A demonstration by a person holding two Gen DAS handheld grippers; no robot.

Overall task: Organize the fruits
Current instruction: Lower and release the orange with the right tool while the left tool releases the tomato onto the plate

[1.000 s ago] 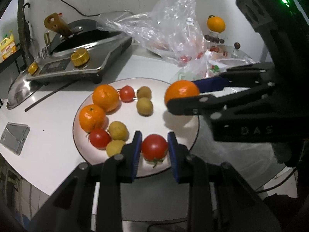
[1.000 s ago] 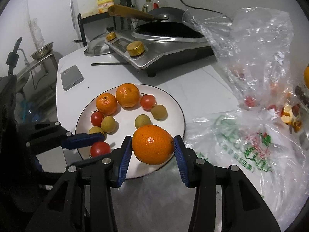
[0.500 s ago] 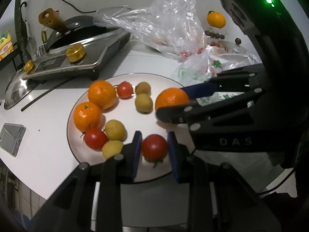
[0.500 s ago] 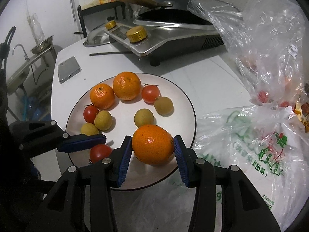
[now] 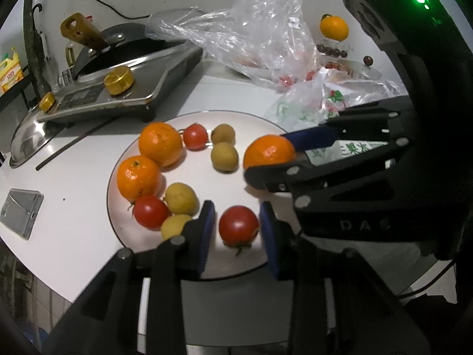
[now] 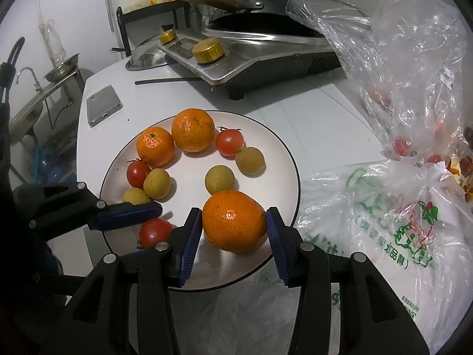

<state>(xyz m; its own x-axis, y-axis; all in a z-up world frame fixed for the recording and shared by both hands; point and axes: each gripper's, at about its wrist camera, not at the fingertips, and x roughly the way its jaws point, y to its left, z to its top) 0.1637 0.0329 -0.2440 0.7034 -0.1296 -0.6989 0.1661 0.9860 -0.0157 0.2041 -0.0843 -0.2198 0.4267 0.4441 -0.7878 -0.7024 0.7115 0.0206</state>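
Note:
A white plate (image 5: 257,124) (image 6: 283,145) holds two oranges, tomatoes and several small yellow-brown fruits. My left gripper (image 5: 238,227) stands open around a red tomato (image 5: 239,226) that rests on the plate's near edge, with gaps on both sides. My right gripper (image 6: 233,227) is shut on an orange (image 6: 234,220) and holds it low over the plate's right side. That orange also shows in the left wrist view (image 5: 269,155). The tomato between the left fingers shows in the right wrist view (image 6: 155,232).
An induction cooker (image 6: 251,59) with a pan stands behind the plate. Plastic bags (image 6: 414,88) with more fruit lie to the right. A phone (image 6: 104,105) lies left of the plate. An orange (image 5: 334,28) sits at the back.
My right gripper has carried the orange lower and further over the plate. My left gripper has opened slightly and let go of the tomato on the plate.

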